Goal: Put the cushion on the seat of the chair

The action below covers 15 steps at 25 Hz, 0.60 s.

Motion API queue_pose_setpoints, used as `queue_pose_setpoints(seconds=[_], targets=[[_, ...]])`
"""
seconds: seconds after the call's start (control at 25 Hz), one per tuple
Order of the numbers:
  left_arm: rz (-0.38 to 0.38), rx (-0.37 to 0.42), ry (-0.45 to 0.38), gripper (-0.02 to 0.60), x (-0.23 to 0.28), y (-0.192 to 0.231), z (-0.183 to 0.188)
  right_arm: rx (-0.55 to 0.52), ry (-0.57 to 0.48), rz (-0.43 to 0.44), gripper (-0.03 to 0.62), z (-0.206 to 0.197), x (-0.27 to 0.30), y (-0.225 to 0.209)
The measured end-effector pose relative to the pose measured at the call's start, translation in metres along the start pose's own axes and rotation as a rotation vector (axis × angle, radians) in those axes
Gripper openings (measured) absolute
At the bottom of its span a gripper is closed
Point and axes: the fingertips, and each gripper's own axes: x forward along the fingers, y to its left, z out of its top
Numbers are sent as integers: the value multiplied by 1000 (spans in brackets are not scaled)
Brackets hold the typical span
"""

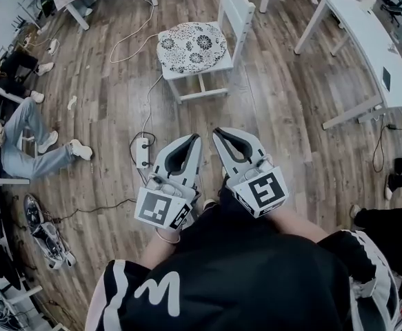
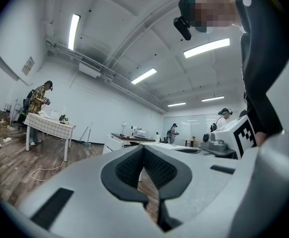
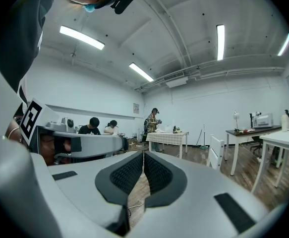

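- The black-and-white floral-patterned, rounded-square fabric cushion (image 1: 192, 47) lies flat on the seat of the white wooden chair (image 1: 236, 5), covering nearly all of it. The chair's back rises at the cushion's right edge in the head view.
- From the tongs, the cushion lies straight ahead and well apart, across a stretch of the brown wooden plank floor (image 1: 276, 102). Its slightly longer side runs across the head view, left to right.
- The left tongs (image 1: 196, 138) are closed with nothing between the ribbed black pads. The left gripper view shows the pads meeting at the tip (image 2: 144, 148).
- The right tongs (image 1: 216, 131) are likewise closed and empty, the pads pressed together in the right gripper view (image 3: 144, 154).
- Both are held side by side, close in front of the person's body. The left one sits a touch more in line with the cushion, though neither is clearly nearer.
- By my judgement the cushion is already in place, so no grasp seems called for.
- A white power strip (image 1: 143, 152) with its cable lies on the floor just left of the left tongs.
- A long white table (image 1: 366, 40) stands to the right.
- A seated person in jeans (image 1: 28, 143) is at the far left.
- Nothing stands between the tongs and the chair.
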Motion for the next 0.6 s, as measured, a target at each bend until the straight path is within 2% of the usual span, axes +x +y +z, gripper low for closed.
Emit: queue_pose_setpoints(seconds=[0.28,0.6], targets=[[-38,-6,-13,3,-37,-20,-4,0,-16,-29,25,-2,-28,39],[-54,17,-24,3,-47,-26,6,6,-33,-42,25,8,-35,47]])
